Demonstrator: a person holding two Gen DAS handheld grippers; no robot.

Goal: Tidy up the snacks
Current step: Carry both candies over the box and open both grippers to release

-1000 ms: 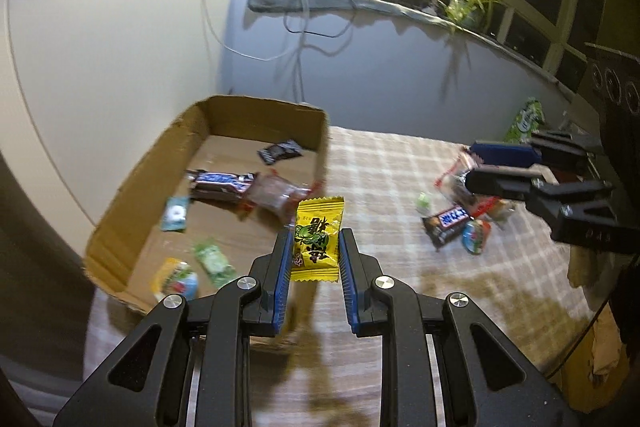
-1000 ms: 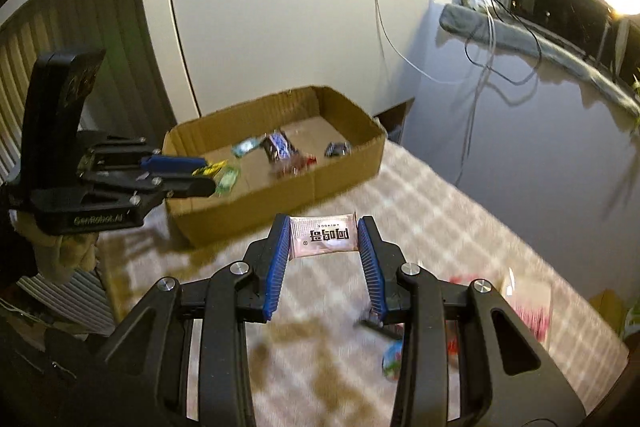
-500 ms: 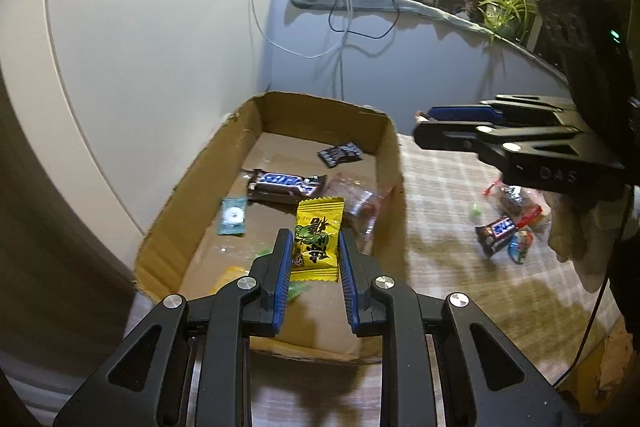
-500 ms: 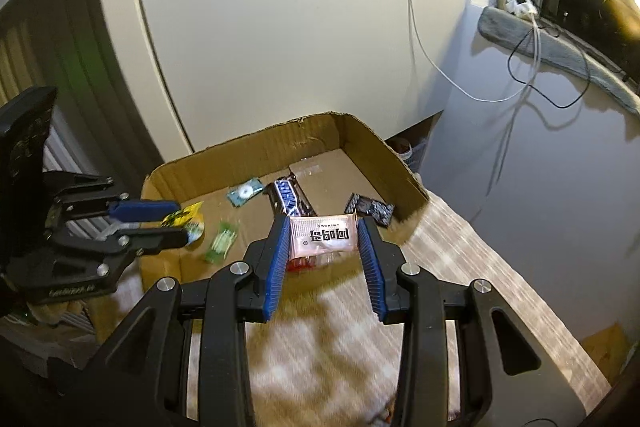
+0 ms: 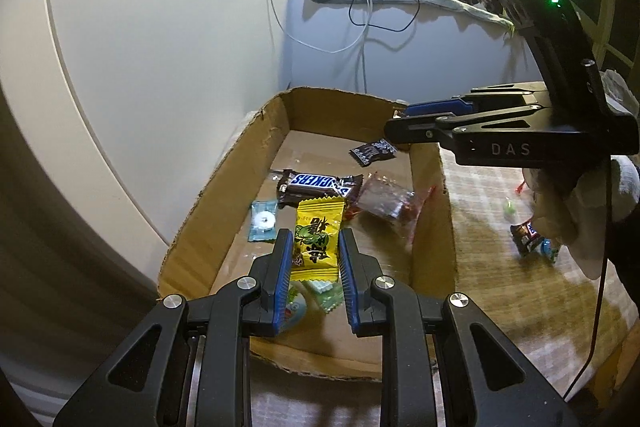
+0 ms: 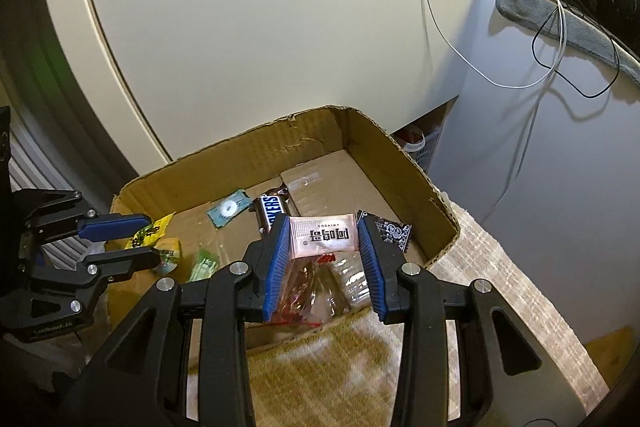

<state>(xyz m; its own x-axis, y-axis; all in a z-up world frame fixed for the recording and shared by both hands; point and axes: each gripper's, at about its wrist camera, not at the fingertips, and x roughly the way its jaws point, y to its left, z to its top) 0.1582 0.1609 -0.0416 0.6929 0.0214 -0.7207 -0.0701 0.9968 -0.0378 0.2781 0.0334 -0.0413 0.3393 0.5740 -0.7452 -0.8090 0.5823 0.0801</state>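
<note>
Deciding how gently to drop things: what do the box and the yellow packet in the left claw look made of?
Box: brown corrugated cardboard, matte; ragged torn rim, taped floor seam.
Yellow packet: probably thin plastic film, slightly glossy; crimped serrated ends, printed face. It sits pinched in the left claw.

"SNICKERS" stands on the brown bar [image 5: 318,183] at mid frame, and "DAS" on the black right gripper [image 5: 398,121] body, at right.

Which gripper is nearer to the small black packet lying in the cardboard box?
Right. The right gripper holds a pink packet beside the black packet, just above it. The left gripper hovers over the box's opposite end.
</note>
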